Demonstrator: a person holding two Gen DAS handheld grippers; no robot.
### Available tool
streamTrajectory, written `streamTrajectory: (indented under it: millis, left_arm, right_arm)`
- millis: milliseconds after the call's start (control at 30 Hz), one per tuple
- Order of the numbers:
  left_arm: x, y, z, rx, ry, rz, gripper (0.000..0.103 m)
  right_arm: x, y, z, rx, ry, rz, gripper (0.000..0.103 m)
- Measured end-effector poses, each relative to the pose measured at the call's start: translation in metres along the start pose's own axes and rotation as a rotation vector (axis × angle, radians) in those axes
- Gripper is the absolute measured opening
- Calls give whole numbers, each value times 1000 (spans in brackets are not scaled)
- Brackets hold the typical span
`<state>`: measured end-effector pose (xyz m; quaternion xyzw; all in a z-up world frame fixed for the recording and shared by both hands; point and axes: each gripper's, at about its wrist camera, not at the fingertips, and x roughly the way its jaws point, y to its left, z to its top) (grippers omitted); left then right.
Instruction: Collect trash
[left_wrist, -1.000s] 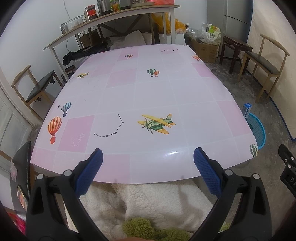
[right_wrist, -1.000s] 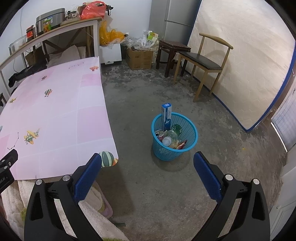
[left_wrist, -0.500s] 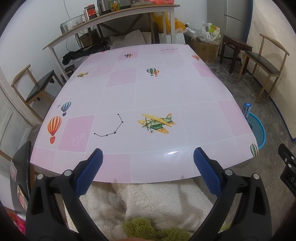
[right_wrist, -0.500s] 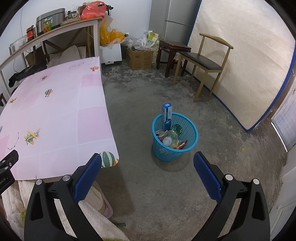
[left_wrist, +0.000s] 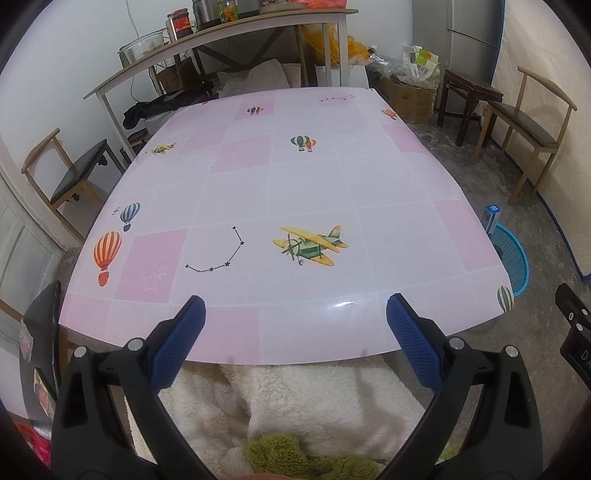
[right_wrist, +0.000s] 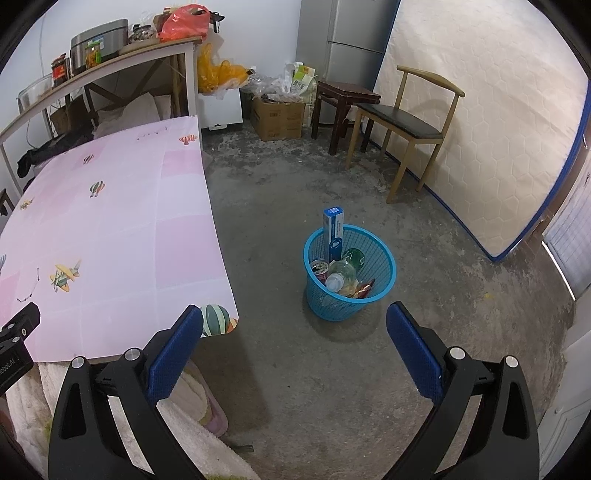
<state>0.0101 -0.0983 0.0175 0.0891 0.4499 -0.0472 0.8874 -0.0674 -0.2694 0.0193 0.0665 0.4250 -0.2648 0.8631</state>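
Blue carton (right_wrist: 333, 234) upright, perhaps slightly tilted, in mesh basket (right_wrist: 384, 284).

Bare concrete floor (right_wrist: 303, 376), white walls (left_wrist: 62, 62), pink patterned table (left_wrist: 295, 192) w/ balloon & plane prints, wooden chair (right_wrist: 402, 125) beside upright mattress (right_wrist: 491, 122), dark stool (right_wrist: 343, 99), grey fridge (right_wrist: 347, 40), shelf bench (left_wrist: 207, 40) w/ jars, cardboard box (right_wrist: 279, 118).

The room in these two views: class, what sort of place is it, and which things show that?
Probably a lived-in home room used for dining and storage: a fridge in the corner, a pink-clothed table, and a blue trash basket on the concrete floor.
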Motion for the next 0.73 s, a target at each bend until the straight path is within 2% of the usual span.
streamTrajectory:
  millis: [733]
  left_arm:
    - [1,0,-1,-1,6,-6,94]
  right_arm:
    - [0,1,0,5,-2,0,96]
